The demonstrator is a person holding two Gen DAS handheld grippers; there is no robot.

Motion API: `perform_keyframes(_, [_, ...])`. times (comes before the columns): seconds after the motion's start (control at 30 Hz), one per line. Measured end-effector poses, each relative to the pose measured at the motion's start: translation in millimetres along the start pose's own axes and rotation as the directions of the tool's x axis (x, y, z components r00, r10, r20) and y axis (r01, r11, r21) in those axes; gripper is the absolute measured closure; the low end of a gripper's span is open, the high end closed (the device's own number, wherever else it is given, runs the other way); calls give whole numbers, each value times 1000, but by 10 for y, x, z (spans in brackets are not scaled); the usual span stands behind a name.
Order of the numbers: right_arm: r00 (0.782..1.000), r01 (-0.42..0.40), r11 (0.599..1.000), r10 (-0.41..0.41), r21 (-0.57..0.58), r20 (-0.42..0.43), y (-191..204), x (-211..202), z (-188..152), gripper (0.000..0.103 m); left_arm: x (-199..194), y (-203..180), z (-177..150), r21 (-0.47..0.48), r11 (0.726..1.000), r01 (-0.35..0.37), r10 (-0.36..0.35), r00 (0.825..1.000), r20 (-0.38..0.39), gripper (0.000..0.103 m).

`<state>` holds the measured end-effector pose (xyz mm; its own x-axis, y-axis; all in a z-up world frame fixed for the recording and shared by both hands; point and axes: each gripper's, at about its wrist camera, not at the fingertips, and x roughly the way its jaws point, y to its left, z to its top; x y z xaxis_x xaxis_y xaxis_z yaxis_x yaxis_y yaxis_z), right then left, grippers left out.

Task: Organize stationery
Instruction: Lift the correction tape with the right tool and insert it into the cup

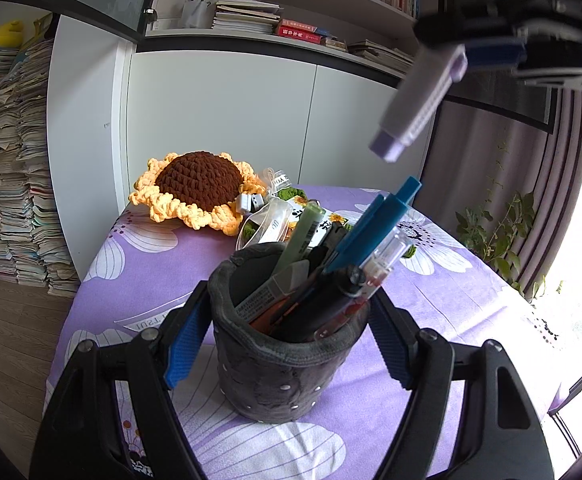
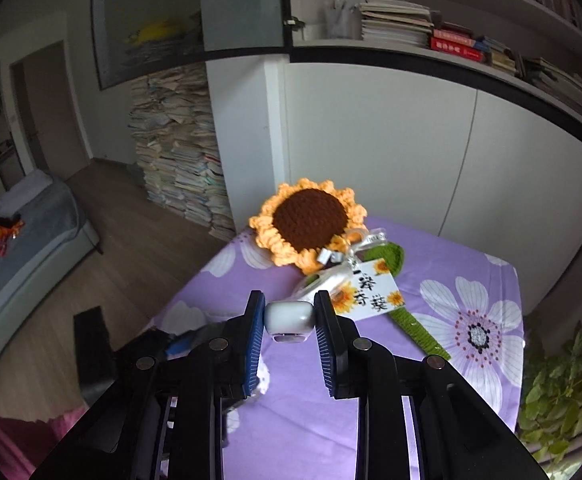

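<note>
**A:** ok so where are we at? Our left claw (image 1: pixel 287 340) is clamped around the grey felt pen holder (image 1: pixel 283 376), pads pressed on both sides, and it's sitting upright on the purple flowered worktop (image 1: pixel 451 300). Already stuffed with blue pens (image 1: pixel 375 224) and markers leaning toward 1 o'clock.

**B:** yep, and our right claw (image 2: pixel 290 320) is pinched shut on the white-and-lilac correction tape thing (image 2: pixel 290 318). From the left wrist view that tape stick (image 1: pixel 419 104) hangs up at about 2 o'clock from the holder, well above the rim, nose tilted down toward 7 o'clock.

**A:** so we'd guess the step is dropping it in. Tips?

**B:** the free gap looks to be on the holder's 10 o'clock side, where the dark inside shows. We'd bring the tip over that gap, stand it more upright, lower it past the pens, then let go. Keep the left claw squeezing so the soft cup doesn't tip.

**A:** and the crochet sunflower (image 1: pixel 199 188) behind at 11 o'clock is well apart, no worries there.
</note>
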<state>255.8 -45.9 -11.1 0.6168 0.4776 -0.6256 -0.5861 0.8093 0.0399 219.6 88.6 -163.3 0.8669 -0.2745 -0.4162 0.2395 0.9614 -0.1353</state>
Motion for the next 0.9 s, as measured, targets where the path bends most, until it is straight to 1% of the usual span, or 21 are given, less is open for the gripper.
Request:
perform_keyframes(0.17, [998,-63,998,63,-30,10,202,34,51,77,-2,-1,0,0,1000,0,0,1000,0,28])
perform_keyframes(0.33, [994,-104,994,103,-43,-21,287,203,28,77,0,0,1,0,1000,0,0,1000,0,28])
perform_keyframes(0.67, [987,-139,989,135,-47,-88,304,509,-54,77,-1,1,2,0,1000,0,0,1000,0,28])
perform_keyframes(0.9, [980,-149,987,139,-65,-141,361,723,-128,77,-1,5,-4,-1,1000,1,-1,1000,-1,28])
